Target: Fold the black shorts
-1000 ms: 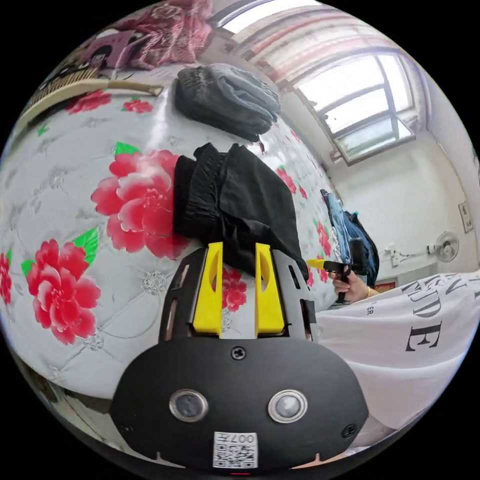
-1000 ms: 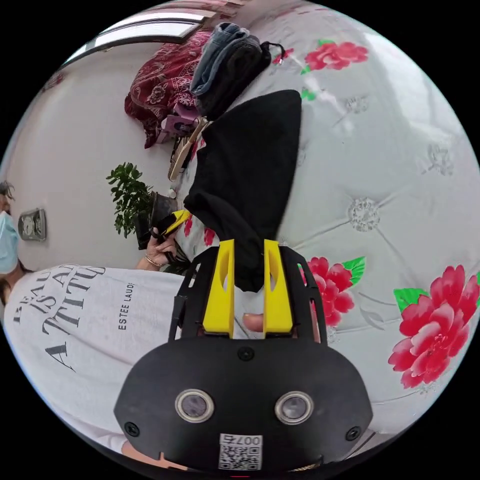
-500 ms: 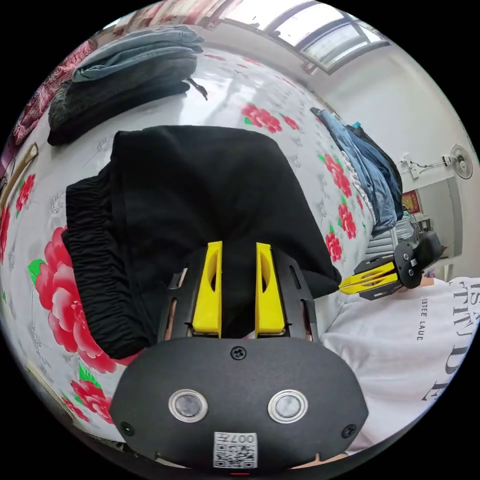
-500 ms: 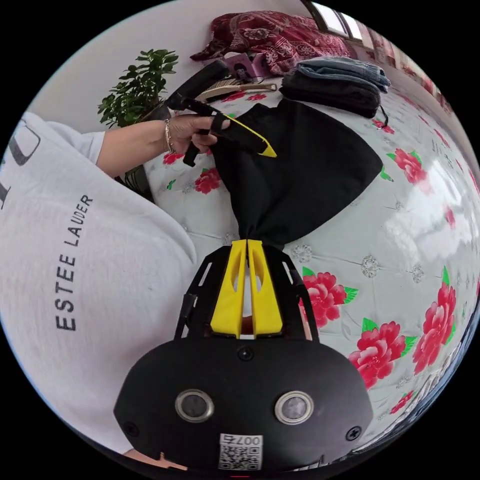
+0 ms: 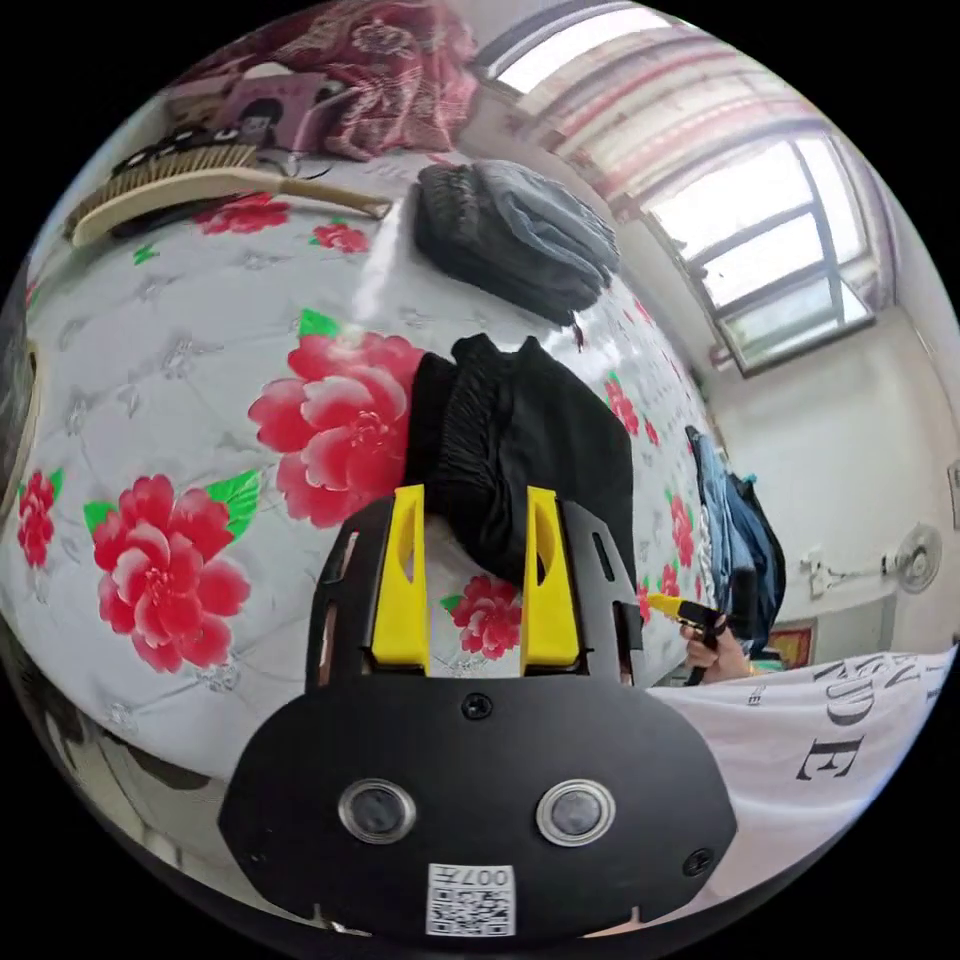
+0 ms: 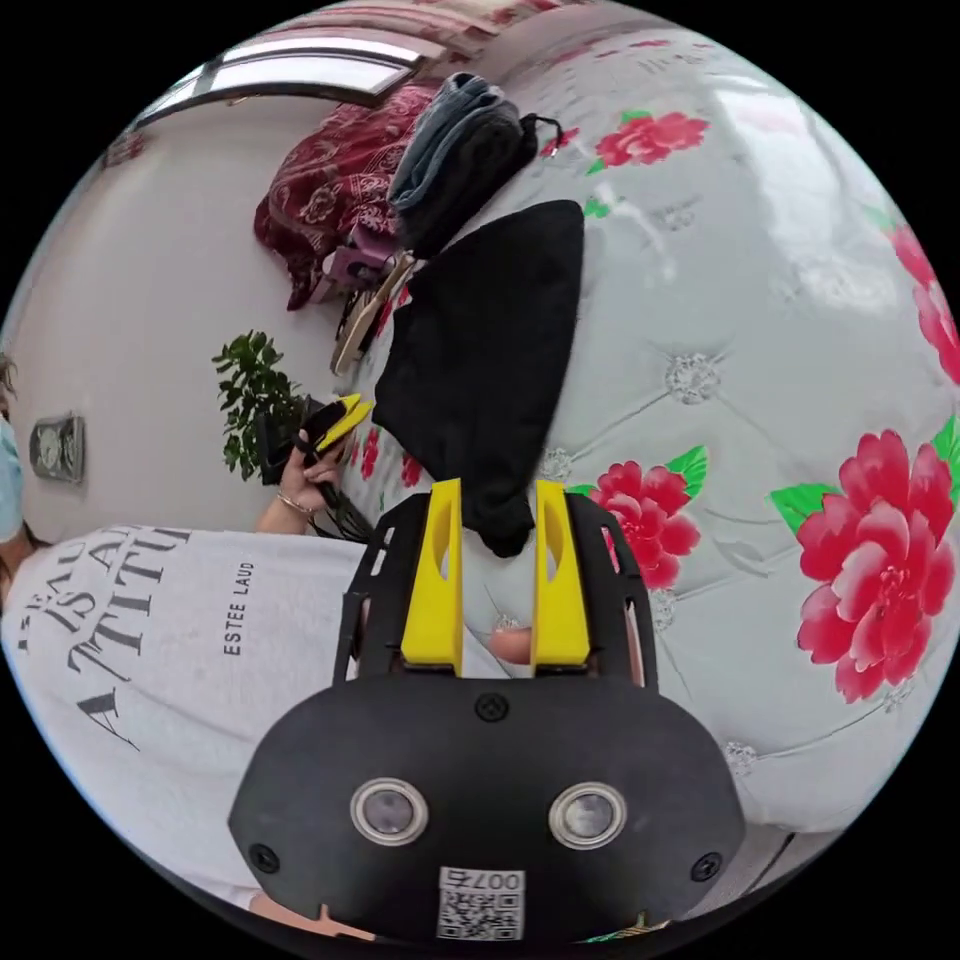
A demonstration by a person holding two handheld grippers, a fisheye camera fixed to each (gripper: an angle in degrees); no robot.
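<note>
Left gripper view had the left hand-held gripper (image 5: 474, 500) with jaws apart, hovering just over the near edge of the black shorts (image 5: 520, 450) — nothing clamped. Shorts lay folded in a narrow bundle on the flowered bed (image 5: 180, 360), elastic waistband bunched on the left side, a stack of folded dark clothes (image 5: 510, 235) beyond & a wooden brush (image 5: 200, 180) near the bed's far side.

Right gripper view: right hand-held gripper (image 6: 497, 495) also spread open, near tip of the shorts (image 6: 480, 350) lying between its jaws, no squeeze on it. Both camera bodies pointed along the bed surface, hands low, one each side of the garment.

Judged step: fold looked mostly done; remaining work prob. a last tidy. To do it well — close on the cloth edge only, w/ both layers caught, keep the two ends level, lay flat without dragging, and smooth the bunched waistband so the bundle didn't spring open.
</note>
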